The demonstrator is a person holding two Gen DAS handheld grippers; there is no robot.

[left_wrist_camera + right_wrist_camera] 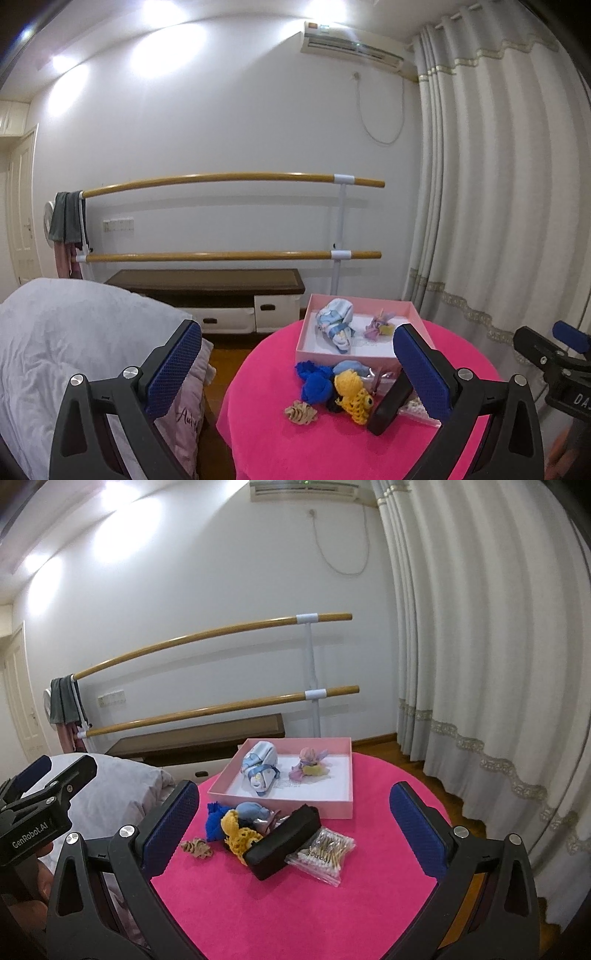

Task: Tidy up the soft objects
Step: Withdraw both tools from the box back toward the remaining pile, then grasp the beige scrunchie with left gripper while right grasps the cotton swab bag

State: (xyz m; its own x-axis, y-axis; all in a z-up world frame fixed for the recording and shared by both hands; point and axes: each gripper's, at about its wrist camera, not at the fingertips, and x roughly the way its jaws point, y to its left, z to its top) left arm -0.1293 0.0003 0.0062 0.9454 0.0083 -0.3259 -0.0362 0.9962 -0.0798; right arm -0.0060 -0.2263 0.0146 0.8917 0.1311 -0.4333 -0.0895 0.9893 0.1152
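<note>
Right wrist view tells me two soft bundles sit in the pink box [345,771]; the blue [215,821] and yellow crochet pieces [236,834] and tan scrunchie [197,847] wait on the table. My right gripper [293,830] and left gripper [297,373] both gape wide, empty.

Black case [282,840] blocks toys; table's [295,915] near side open.

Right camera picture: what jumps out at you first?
The bright pink round table fills the middle. Near its far edge sits a pale pink box holding a light blue bundle and a pastel one. In front of it lies a heap: a yellow crochet toy, blue fabric and a black case, between the open right tongs.
</note>
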